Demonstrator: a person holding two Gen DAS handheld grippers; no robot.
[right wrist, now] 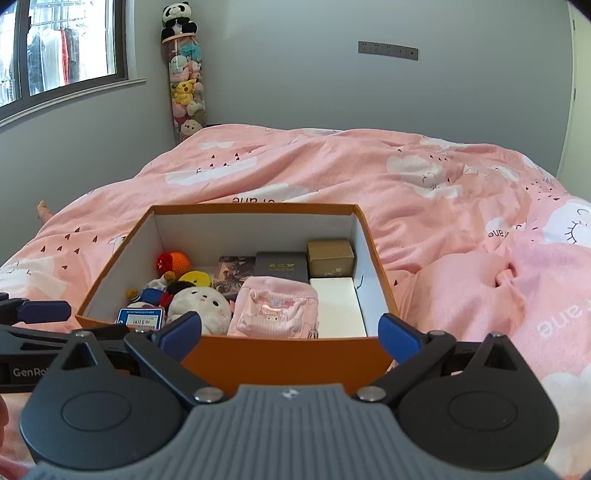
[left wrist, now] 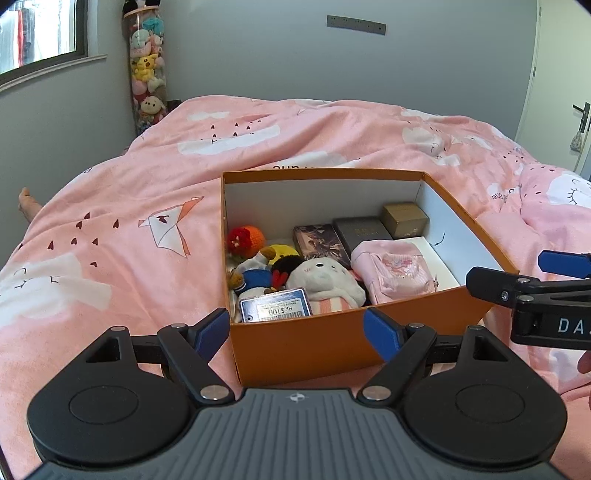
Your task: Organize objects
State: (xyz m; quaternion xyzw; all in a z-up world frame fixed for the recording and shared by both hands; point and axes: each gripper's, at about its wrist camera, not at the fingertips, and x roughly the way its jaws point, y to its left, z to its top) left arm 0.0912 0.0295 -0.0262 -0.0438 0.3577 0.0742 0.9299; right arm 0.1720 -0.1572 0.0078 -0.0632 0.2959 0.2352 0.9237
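Pink bedding printed with white clouds and small dark hearts (left wrist: pixel 122 192) covers the bed, and an open orange cardboard box (left wrist: pixel 306 343) with white inner walls sits on it, just ahead of both grippers. Behind, by the grey wall, a clear tall tube stuffed with plush toys (right wrist: pixel 186 88) stands in the corner with a panda plush (right wrist: pixel 178 18) on top.

Inside the box, along its far side, lie a crocheted red and orange ball (left wrist: pixel 243 238), a dark illustrated card box (left wrist: pixel 319 242), a dark grey case (left wrist: pixel 360 230) and a small gold box (left wrist: pixel 404 219). Nearer are a yellow plush (right wrist: pixel 195 277), a small doll in blue (left wrist: pixel 255 275), a white round plush (right wrist: pixel 201 304), a pink drawstring pouch (right wrist: pixel 275 308) resting partly on a flat white box (right wrist: pixel 338 308), and a blue-edged card slab marked HK $100 (left wrist: pixel 275 308) leaning at the near left corner.

The left gripper (left wrist: pixel 297 332) has its blue-padded jaws spread wide and holds nothing (its pads flank the box's near wall without touching it). The right gripper (right wrist: pixel 290 336) is likewise wide open and empty, hovering in front of the box's near wall.
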